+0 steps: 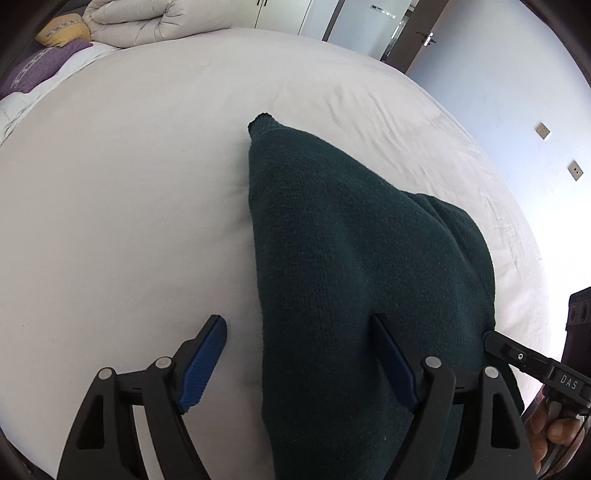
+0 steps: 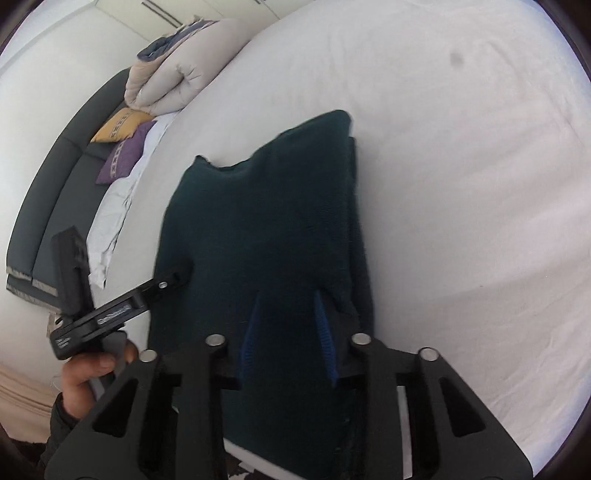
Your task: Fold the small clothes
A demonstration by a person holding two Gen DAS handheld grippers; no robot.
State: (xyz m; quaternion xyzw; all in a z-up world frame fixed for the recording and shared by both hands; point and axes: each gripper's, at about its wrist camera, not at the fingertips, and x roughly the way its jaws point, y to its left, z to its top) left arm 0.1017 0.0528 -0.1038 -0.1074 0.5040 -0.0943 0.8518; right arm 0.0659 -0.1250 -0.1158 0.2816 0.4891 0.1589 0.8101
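A dark green knitted garment (image 1: 332, 240) lies partly folded on the white bed sheet (image 1: 129, 166); it also shows in the right wrist view (image 2: 266, 221). My left gripper (image 1: 299, 325) is open, its left finger over bare sheet and its right finger over the garment's near edge. My right gripper (image 2: 288, 299) is open over the garment's near part, blue pads apart with dark knit between them. The right gripper's tip (image 1: 495, 339) touches the garment's right edge in the left wrist view. The left gripper (image 2: 173, 277) reaches the garment's left edge in the right wrist view.
A folded beige duvet (image 1: 147, 22), a yellow pillow (image 1: 62, 29) and a purple pillow (image 1: 40, 66) lie at the head of the bed. A dark headboard (image 2: 55, 192) runs along the left. A wall with sockets (image 1: 543, 131) and a door (image 1: 417, 40) stand to the right.
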